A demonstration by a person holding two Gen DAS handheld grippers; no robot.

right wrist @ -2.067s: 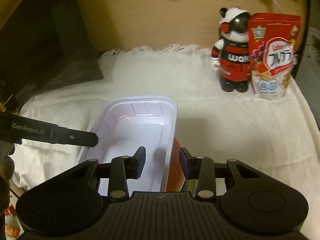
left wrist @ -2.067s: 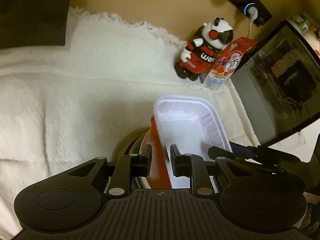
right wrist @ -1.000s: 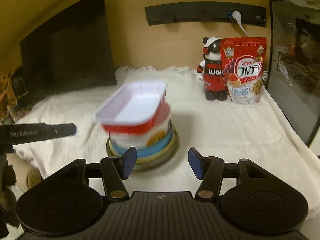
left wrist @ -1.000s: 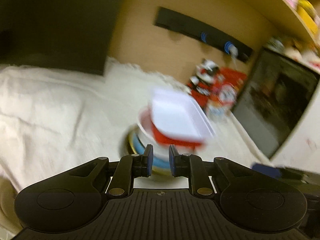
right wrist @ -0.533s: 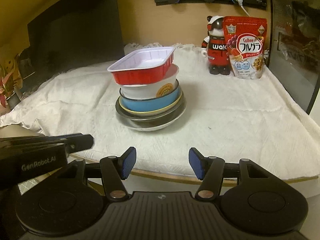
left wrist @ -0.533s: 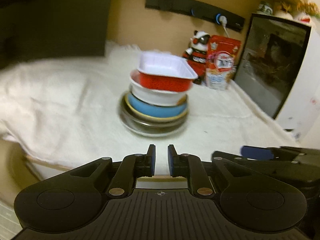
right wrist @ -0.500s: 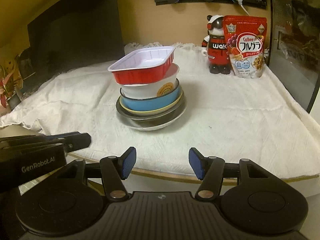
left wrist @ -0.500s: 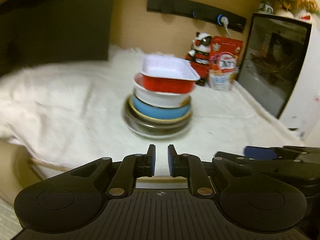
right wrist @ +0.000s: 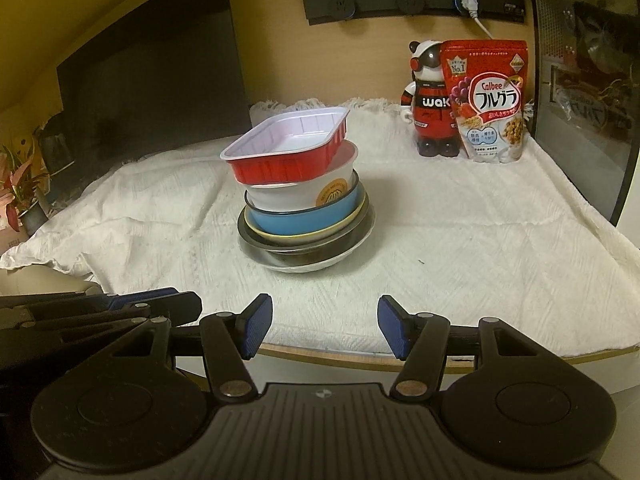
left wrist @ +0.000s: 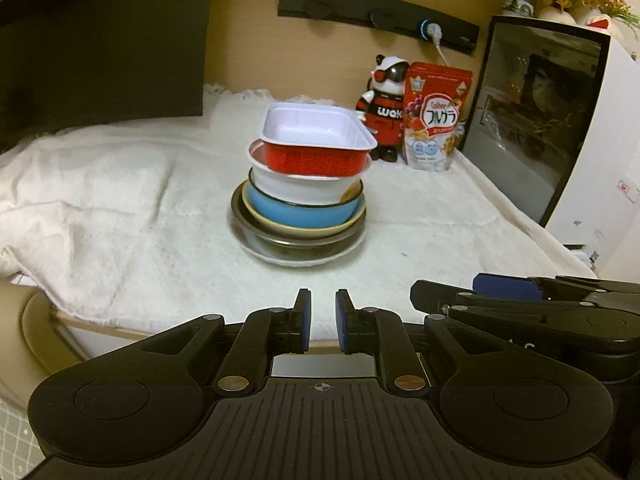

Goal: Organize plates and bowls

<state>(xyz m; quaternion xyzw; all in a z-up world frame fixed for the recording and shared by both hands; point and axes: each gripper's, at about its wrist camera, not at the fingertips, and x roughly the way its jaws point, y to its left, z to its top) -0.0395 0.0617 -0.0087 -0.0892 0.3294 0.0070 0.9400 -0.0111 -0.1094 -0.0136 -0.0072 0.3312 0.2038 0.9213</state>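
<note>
A stack of dishes stands on the white cloth [left wrist: 120, 216] in mid table. On top is a red tray with a white inside [left wrist: 316, 142] [right wrist: 288, 148]. Under it are a white bowl [right wrist: 304, 192], a blue bowl [left wrist: 296, 210], a yellow-rimmed plate, a dark bowl [right wrist: 308, 248] and a white plate. My left gripper [left wrist: 322, 320] is nearly shut and empty, back at the table's front edge. My right gripper [right wrist: 324, 326] is open and empty, also at the front edge. Each gripper shows at the side of the other's view.
A panda figure [right wrist: 430, 100] and a red cereal bag [right wrist: 488, 100] stand at the back right. A glass-door cabinet [left wrist: 532, 128] stands on the right. A dark screen [right wrist: 152, 68] stands at the back left. A potted plant [right wrist: 20, 192] sits far left.
Both grippers have pulled back from the stack to the table's front edge. The red tray, earlier between the fingers, now rests on top of the stack. The right gripper has opened wider.
</note>
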